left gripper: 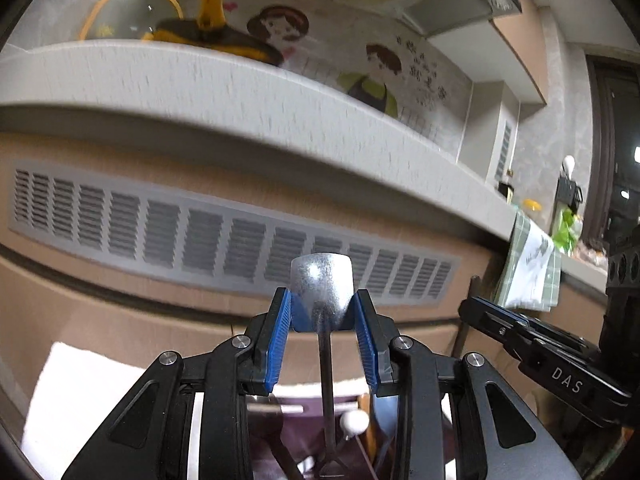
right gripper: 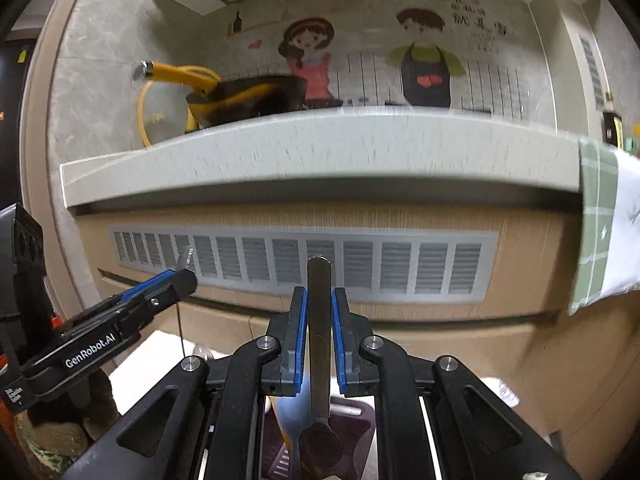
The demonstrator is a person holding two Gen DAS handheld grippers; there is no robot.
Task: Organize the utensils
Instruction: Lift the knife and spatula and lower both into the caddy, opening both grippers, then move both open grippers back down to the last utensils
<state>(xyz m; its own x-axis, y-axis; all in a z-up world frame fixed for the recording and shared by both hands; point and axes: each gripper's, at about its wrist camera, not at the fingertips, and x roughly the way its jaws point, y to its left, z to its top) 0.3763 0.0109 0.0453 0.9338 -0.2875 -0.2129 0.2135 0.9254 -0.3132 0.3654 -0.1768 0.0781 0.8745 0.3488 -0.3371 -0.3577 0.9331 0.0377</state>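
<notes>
Left hand-held gripper (left gripper: 322, 312): blue pads closed on a metal utensil (left gripper: 323, 292) at its flared, flat handle end; the shaft runs back down between the fingers, and the working end at the bottom edge is too dim to identify. Seen from the right wrist view, the same left hand-held gripper (right gripper: 182, 276) enters at left with the metal tip protruding past its fingers.

Right hand-held gripper (right gripper: 319, 320): pads clamped on the flat handle of a metal spoon (right gripper: 319, 320), handle tip pointing forward, bowl hanging below between the fingers. In the left wrist view it appears at the right edge (left gripper: 472, 306).

Below the right gripper: a purple slotted basket (right gripper: 352, 420), with a pale blue utensil (right gripper: 294, 408) standing just beside the spoon.

Beyond both: a tan cabinet front with a grey vent grille (right gripper: 304, 264), under the grey bench (right gripper: 320, 152). On the bench: a yellow-handled dark pan (right gripper: 248, 96). A green checked towel (right gripper: 600, 220) hangs over the bench edge at right. Behind: a wall with cartoon figures (right gripper: 426, 64).
</notes>
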